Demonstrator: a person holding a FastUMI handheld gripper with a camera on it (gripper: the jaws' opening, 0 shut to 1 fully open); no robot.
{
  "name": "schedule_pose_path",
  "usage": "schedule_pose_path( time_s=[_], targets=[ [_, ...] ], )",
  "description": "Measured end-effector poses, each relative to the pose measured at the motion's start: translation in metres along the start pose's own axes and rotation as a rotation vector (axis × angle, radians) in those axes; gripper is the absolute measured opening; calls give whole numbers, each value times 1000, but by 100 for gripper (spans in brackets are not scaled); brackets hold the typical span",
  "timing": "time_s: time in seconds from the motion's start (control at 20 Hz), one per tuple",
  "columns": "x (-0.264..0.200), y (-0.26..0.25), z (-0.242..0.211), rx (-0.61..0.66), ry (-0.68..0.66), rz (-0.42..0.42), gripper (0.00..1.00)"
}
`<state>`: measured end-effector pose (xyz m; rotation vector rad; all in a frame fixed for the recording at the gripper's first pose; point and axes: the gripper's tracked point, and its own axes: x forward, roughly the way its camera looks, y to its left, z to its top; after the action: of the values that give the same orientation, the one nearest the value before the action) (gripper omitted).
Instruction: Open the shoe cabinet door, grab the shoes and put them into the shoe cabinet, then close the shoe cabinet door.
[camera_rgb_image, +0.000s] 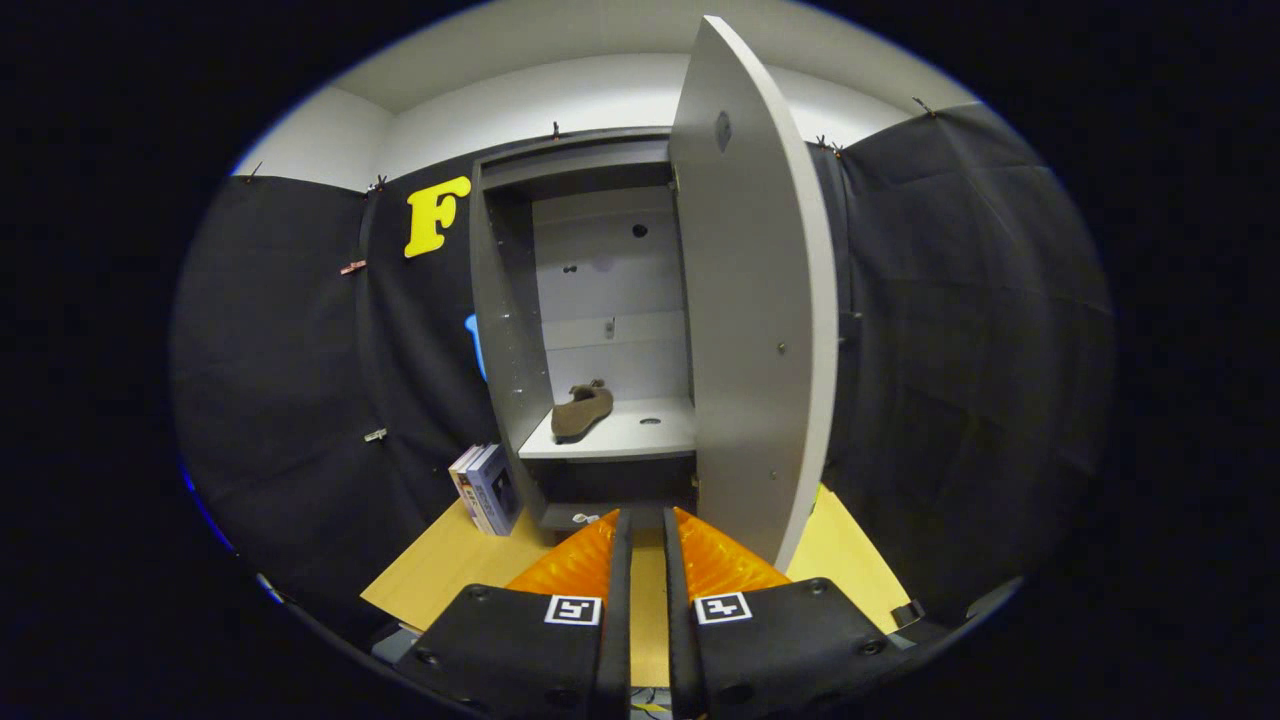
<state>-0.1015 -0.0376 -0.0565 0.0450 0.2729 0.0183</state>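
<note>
My claw sits nearly pressed together, pinching nothing, low in frame over the counter. The shoe lies on the cabinet shelf at centre, door open.

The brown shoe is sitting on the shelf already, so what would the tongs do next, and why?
Probably shift right to the outer face of the open grey cabinet door and push it closed: the brown shoe lies on the grey shelf, and the tongs are nearly closed, holding nothing.
</note>
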Motion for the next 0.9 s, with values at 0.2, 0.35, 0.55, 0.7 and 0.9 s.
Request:
schedule_pose_path(
  time_s=[0.2, 0.35, 0.55, 0.7, 0.9],
  targets=[
    [19, 26, -33, -3, 70, 27, 19],
    [42, 53, -63, 7, 129, 33, 20],
    [78, 87, -106, 5, 211, 4, 20],
    [103, 109, -147, 18, 296, -35, 20],
    [126, 125, -207, 43, 418, -76, 20]
  ],
)
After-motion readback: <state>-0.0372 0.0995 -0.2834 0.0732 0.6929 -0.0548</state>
